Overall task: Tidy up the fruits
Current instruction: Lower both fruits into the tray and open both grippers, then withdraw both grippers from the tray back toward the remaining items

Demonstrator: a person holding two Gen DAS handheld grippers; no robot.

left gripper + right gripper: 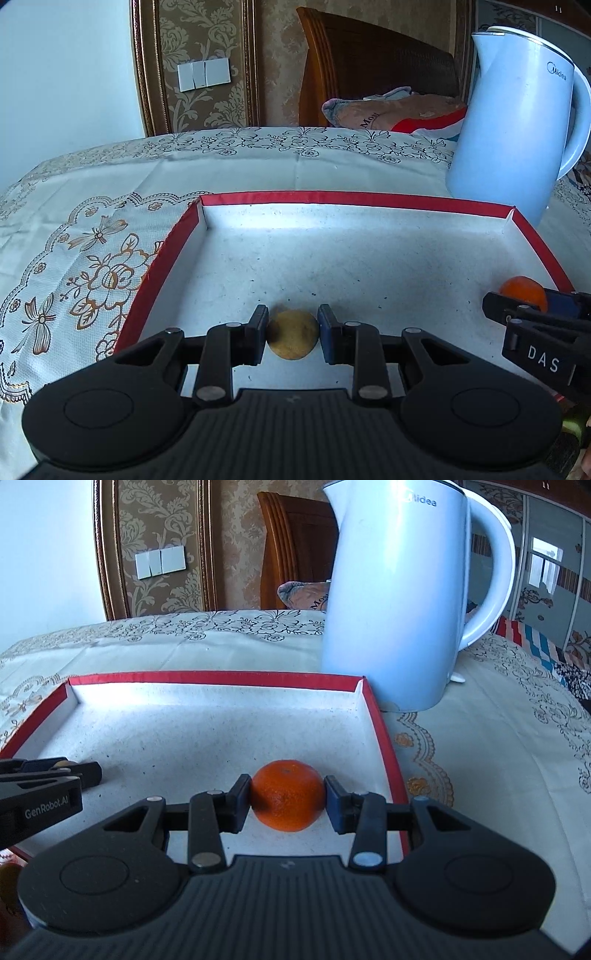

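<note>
Embroidered tablecloth [92, 236], floral, its left edge cut off by the frame. Shallow red-rimmed tray [354, 198], speckled white floor. Left gripper [293, 334] clamps a small round yellow-brown fruit [293, 334] low over the tray's near side; kind of fruit unclear. Right gripper [288, 797] pinches a dimpled orange [287, 794] near the tray's right wall. Smooth pale-blue kettle [395, 602] stands behind the right corner, top cropped.
</note>
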